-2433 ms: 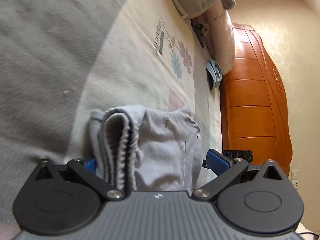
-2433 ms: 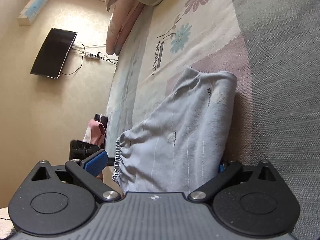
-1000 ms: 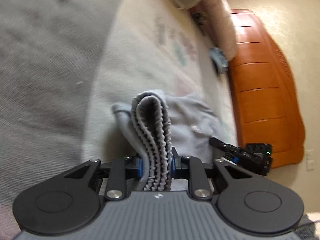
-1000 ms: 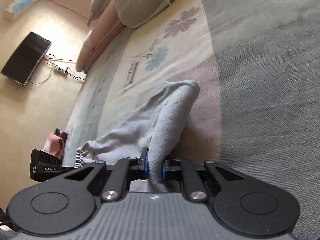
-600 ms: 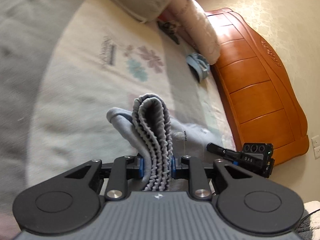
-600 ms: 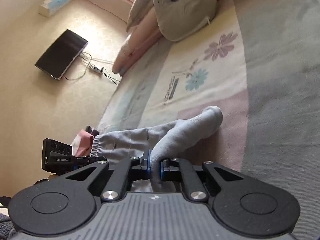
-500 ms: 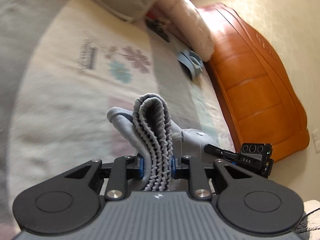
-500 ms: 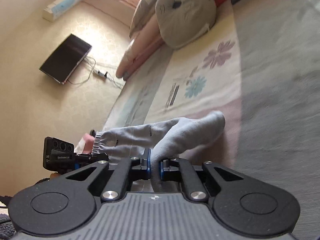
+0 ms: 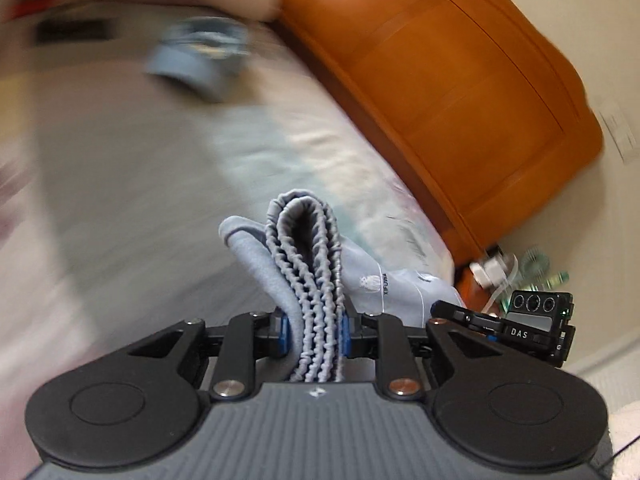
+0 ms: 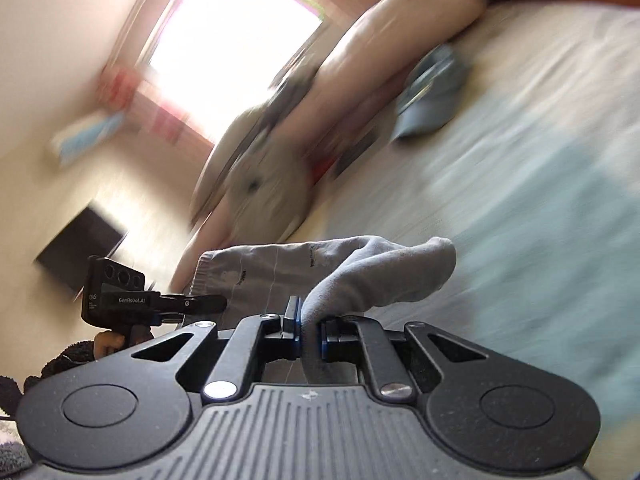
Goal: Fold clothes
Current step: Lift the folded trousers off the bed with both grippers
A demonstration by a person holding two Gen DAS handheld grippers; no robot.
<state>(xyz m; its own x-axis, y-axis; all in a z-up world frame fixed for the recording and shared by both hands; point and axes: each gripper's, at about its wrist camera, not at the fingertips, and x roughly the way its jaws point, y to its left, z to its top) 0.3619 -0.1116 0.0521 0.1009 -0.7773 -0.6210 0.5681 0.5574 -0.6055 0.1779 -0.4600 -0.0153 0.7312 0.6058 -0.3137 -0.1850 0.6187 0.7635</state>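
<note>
Orange wooden headboard (image 9: 460, 92) rises beyond gripped grey shorts (image 9: 308, 264), blue cap (image 9: 200, 60) nearby.

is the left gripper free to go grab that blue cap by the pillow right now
Probably not: the left gripper is shut on the grey shorts' waistband. The cap lies unobstructed on the bed, well beyond.

Grey shorts (image 9: 376, 280), light knit fabric, folded over on themselves. Elastic waistband (image 9: 308, 280) is ribbed and gathered, doubled into several layers, and stands up in a loop. Small white logo and dark lettering printed near the waistband. Leg end (image 10: 384, 276) is bunched into a rounded roll with a thin white seam line across the cloth. Garment is stretched between its two pinched ends and hangs above the bed (image 9: 120, 184); background is motion-blurred.
</note>
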